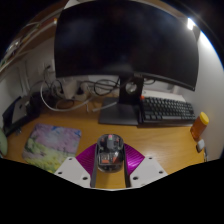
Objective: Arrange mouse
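Gripper [110, 165] fingers pinch the mouse [109, 151] between the magenta pads [87, 158], its long axis running straight ahead along the fingers, over the wooden desk [165, 140] just short of the monitor stand [119, 113], keyboard [166, 109] ahead-right.

wooden desk [170, 140] under a dark monitor [125, 40]; black keyboard [166, 110]; white wall [20, 75] behind

Mouse [108, 152] between the fingers; monitor [125, 40] beyond, keyboard [166, 110] to its right.
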Motion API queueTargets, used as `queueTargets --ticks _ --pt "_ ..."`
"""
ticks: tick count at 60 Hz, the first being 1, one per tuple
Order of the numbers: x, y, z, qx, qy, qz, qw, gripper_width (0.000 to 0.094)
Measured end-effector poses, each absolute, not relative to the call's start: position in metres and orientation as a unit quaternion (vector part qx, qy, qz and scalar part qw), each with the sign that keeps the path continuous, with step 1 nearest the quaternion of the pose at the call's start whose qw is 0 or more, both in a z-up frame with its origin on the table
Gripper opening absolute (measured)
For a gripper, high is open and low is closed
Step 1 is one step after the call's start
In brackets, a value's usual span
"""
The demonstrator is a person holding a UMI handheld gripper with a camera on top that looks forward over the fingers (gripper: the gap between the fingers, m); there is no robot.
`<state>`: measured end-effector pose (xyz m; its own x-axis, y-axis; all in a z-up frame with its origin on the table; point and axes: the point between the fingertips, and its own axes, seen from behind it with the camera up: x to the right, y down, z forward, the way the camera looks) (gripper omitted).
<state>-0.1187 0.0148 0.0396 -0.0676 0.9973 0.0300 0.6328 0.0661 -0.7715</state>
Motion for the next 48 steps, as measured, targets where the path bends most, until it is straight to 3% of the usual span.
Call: queueTargets --ticks 7,16,27,38,48 --pt "-0.127 -0.032 0.089 -0.608 -0.659 0.338 0.284 0.0391" --pt "-0.137 -0.118 0.112 -0.580 -0.673 0.372 0.269 0.0390" --pt "-0.129 -0.202 0.061 -0.577 -0.692 0.358 0.244 0.0391" --pt "-0.103 -0.227 -0.005 -0.585 -0.710 0.319 0.228 0.0392" --pt "-0.101 -0.227 -0.013 -0.578 -0.708 0.319 0.251 0.0468"
